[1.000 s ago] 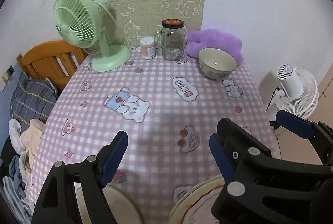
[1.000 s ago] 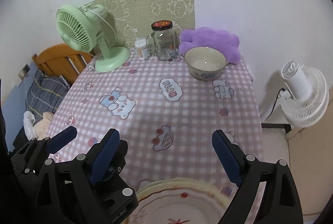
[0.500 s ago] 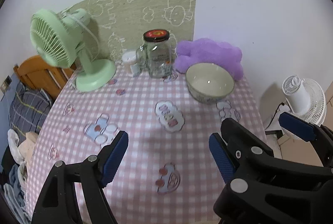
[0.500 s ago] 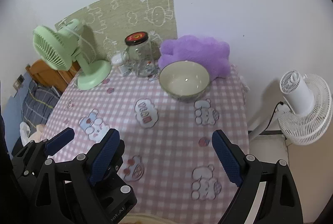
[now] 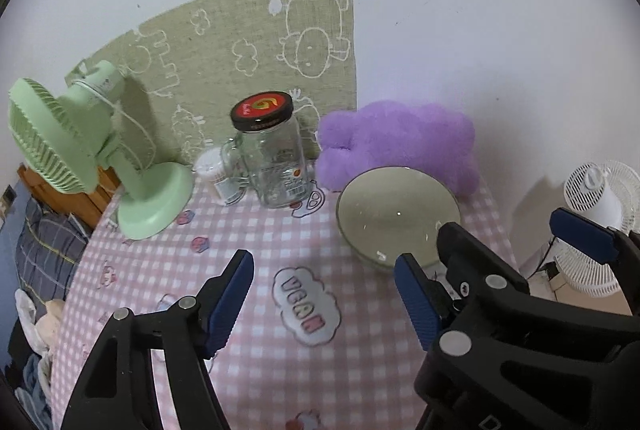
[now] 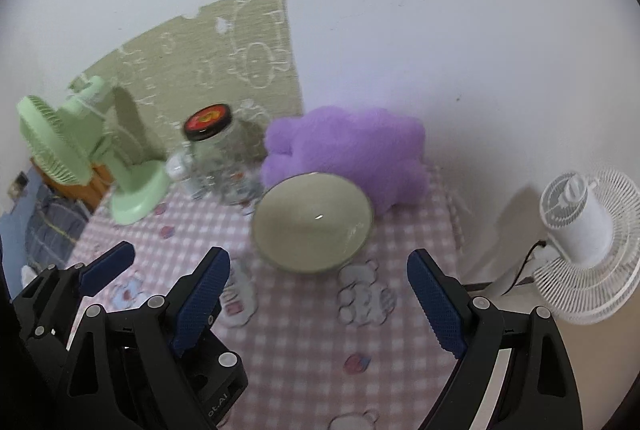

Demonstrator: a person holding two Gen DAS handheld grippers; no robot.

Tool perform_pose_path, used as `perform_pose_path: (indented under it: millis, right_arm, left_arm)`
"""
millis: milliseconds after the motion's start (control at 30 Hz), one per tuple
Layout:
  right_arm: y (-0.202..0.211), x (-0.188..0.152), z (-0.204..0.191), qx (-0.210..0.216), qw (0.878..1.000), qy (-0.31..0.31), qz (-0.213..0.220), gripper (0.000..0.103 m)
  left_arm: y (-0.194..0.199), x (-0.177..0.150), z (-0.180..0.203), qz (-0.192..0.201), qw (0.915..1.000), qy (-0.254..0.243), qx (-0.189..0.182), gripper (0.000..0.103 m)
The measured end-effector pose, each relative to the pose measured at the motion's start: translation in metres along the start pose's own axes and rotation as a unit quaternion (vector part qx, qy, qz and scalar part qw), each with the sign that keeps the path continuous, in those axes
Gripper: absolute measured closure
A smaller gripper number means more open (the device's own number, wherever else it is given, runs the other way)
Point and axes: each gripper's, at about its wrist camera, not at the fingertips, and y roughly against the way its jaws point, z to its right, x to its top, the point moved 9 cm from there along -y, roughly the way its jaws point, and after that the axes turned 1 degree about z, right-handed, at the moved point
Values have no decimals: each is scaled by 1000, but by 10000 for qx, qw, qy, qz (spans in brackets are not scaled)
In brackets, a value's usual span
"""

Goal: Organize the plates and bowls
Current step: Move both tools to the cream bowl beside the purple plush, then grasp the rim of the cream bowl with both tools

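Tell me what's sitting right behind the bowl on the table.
A fluffy purple plush cushion lies right behind the bowl, against the white wall. The bowl's far rim covers the cushion's lower front edge, so whether the two touch cannot be seen. The bowl itself looks empty.

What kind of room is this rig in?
Likely a bedroom or small living space at home: a checked cloth table against the wall, a bed with a wooden headboard beside it, and a plush toy and green fan on top.
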Motion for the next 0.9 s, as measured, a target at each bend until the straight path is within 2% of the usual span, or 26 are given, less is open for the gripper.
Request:
perform_pose_path:
  millis: [133, 267, 367, 433, 533, 600, 833, 900]
  right_arm:
    - [-25, 7, 13, -173, 9998, -119, -7, 11]
    - [-41, 10, 24, -342, 9991, -200, 135, 15]
    - [-59, 8, 30, -331, 9992, -217, 45, 24]
    - [-70, 7, 34, -382, 9989, -263, 30, 25]
    - [-85, 6, 40, -370, 9987, -349, -41, 26]
    - [-93, 5, 43, -419, 9984, -363, -75, 33]
    - [-123, 0, 48, -345, 9976, -512, -303, 46]
    - [-128, 0, 48, -334, 9975, -517, -341, 57]
  left_arm:
    - [-25, 6, 4, -93, 9999, 82, -32, 29]
    - [-51, 4, 12, -325, 9988, 208, -289, 33]
    - [-68, 2, 13, -441, 9985, 279, -169, 34]
    - [-77, 2, 14, -459, 9985, 287, -111, 35]
    - [-90, 2, 16, -524, 9983, 245, -42, 44]
    - [-100, 1, 19, -611, 9979, 218, -77, 50]
    - [-124, 0, 19, -767, 9969, 161, -29, 68]
    - [-130, -1, 19, -804, 9966, 149, -34, 74]
